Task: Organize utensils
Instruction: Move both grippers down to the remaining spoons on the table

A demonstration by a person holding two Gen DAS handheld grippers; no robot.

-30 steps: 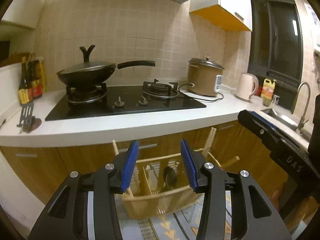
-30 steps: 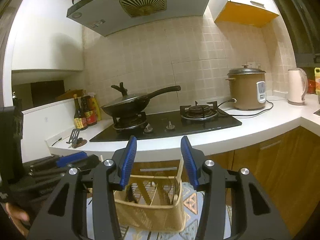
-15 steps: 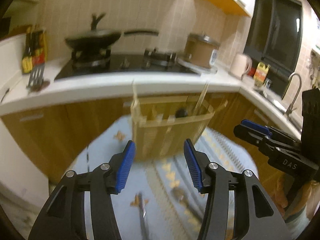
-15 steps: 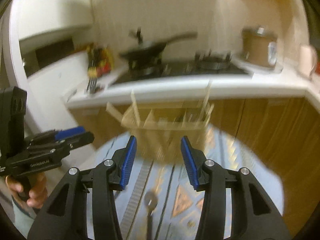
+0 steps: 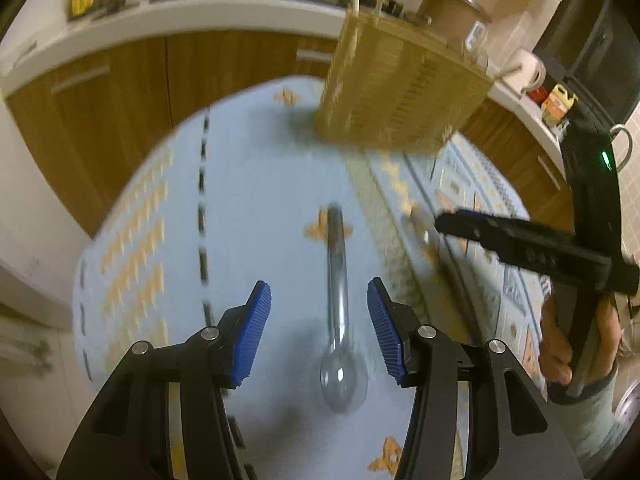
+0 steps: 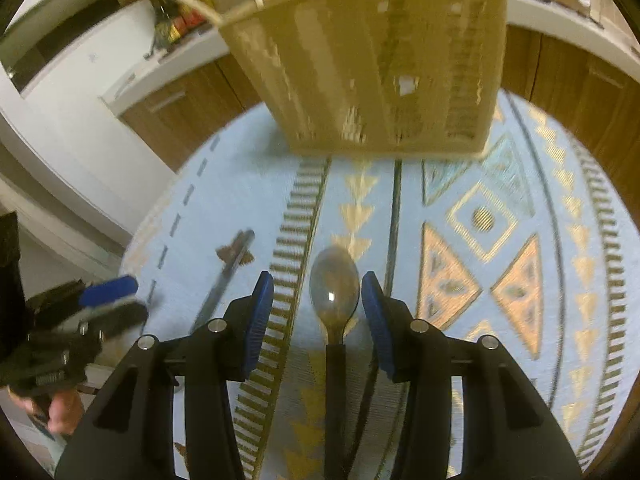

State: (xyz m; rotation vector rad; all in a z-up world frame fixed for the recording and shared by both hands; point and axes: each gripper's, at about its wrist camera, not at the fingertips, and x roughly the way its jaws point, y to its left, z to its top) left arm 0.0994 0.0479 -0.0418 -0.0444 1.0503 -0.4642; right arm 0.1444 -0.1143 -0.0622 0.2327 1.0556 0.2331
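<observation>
A metal spoon [image 5: 340,320] lies on the patterned light-blue tablecloth [image 5: 248,216], bowl toward me, between the jaws of my open left gripper [image 5: 318,320]. Its handle also shows in the right wrist view [image 6: 224,280]. A second spoon [image 6: 334,292] lies bowl away from me between the jaws of my open right gripper [image 6: 317,308]; in the left wrist view [image 5: 420,228] it is blurred beside the right gripper [image 5: 460,224]. A bamboo utensil holder [image 5: 400,92] stands at the far side of the table and fills the top of the right wrist view [image 6: 380,72].
Wooden kitchen cabinets [image 5: 120,92] and a white counter [image 5: 180,8] with a stove, bottles and a rice cooker [image 5: 452,4] lie beyond the table. The left gripper [image 6: 104,300] shows at the left of the right wrist view.
Both grippers have tilted down from the counter and holder to the table. Each now hangs low over a spoon, with the jaws still open.
</observation>
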